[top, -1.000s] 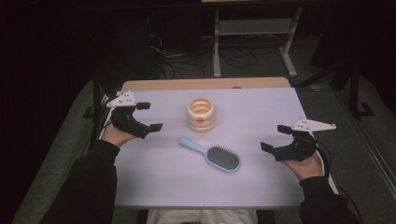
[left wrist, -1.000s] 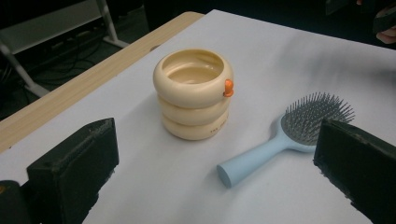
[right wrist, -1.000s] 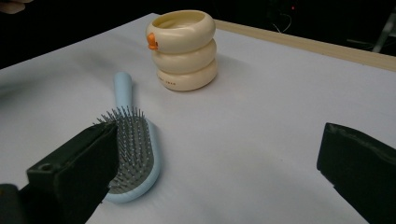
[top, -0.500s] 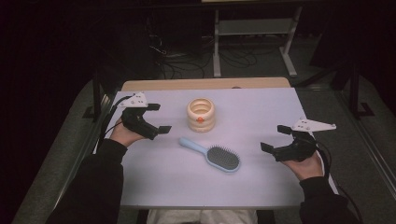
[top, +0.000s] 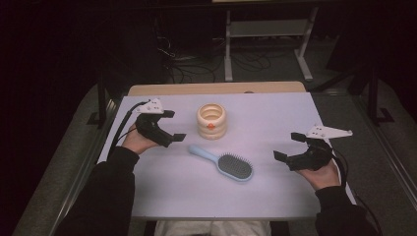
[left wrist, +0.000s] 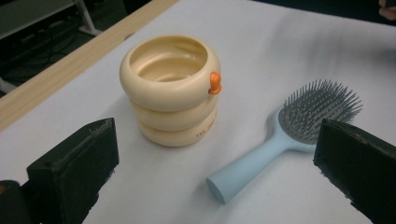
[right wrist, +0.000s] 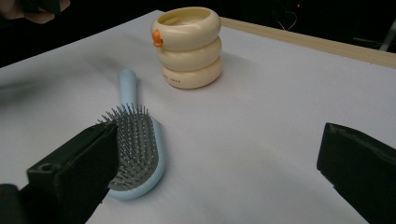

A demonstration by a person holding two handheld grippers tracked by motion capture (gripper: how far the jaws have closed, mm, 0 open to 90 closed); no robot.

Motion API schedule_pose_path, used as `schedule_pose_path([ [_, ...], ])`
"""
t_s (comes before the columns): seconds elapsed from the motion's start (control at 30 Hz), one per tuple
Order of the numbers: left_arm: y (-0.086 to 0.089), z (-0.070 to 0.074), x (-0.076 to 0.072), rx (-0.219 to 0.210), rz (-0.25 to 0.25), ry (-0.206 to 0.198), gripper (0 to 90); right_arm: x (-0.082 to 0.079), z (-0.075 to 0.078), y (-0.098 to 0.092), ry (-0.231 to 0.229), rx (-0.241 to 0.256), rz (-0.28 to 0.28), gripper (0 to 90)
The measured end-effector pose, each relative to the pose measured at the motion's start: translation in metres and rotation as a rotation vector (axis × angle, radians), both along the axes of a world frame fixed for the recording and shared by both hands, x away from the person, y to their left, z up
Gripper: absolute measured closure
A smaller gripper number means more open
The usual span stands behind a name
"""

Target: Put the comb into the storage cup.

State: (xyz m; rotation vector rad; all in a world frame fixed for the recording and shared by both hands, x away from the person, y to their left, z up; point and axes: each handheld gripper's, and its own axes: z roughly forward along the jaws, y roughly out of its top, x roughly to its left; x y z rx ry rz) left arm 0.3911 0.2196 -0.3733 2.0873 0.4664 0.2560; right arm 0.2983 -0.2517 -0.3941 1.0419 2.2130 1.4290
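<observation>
Your left gripper [top: 169, 125] moved toward the cup [top: 212, 121], jaws apart to grab; right gripper [top: 290, 146] waits open by the hairbrush [top: 222, 162].

The small print on the lowest ring of the cream cup [left wrist: 170, 88] is too small to be read in either gripper view. In the left gripper view the far bristles of the hairbrush [left wrist: 299, 126] are softened by blur, and part of its head is covered at 3 o'clock by a black jaw. In the right gripper view the brush head's near side is hidden behind a jaw at 8 o'clock — and both jaws are cut by the lower edge.
</observation>
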Motion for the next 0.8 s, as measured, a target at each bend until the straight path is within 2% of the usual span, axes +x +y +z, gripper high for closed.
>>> schedule_pose_path([
  [0.2, -0.007, -0.009, 0.002, 0.049, -0.026, 0.016, 0.0, 0.001, 0.000, 0.000, 0.000, -0.003, 0.002, 0.0],
  [0.47, -0.019, -0.019, 0.003, 0.089, -0.054, 0.034, 0.0, 0.001, -0.001, 0.001, 0.003, -0.006, 0.006, 0.0],
  [0.73, -0.027, -0.028, 0.010, 0.105, -0.055, 0.059, 0.3, 0.001, -0.001, 0.001, 0.002, -0.014, 0.009, 0.0],
  [0.8, -0.028, -0.030, 0.011, 0.111, -0.058, 0.061, 3.1, 0.001, -0.001, 0.001, 0.001, -0.012, 0.008, 0.0],
])
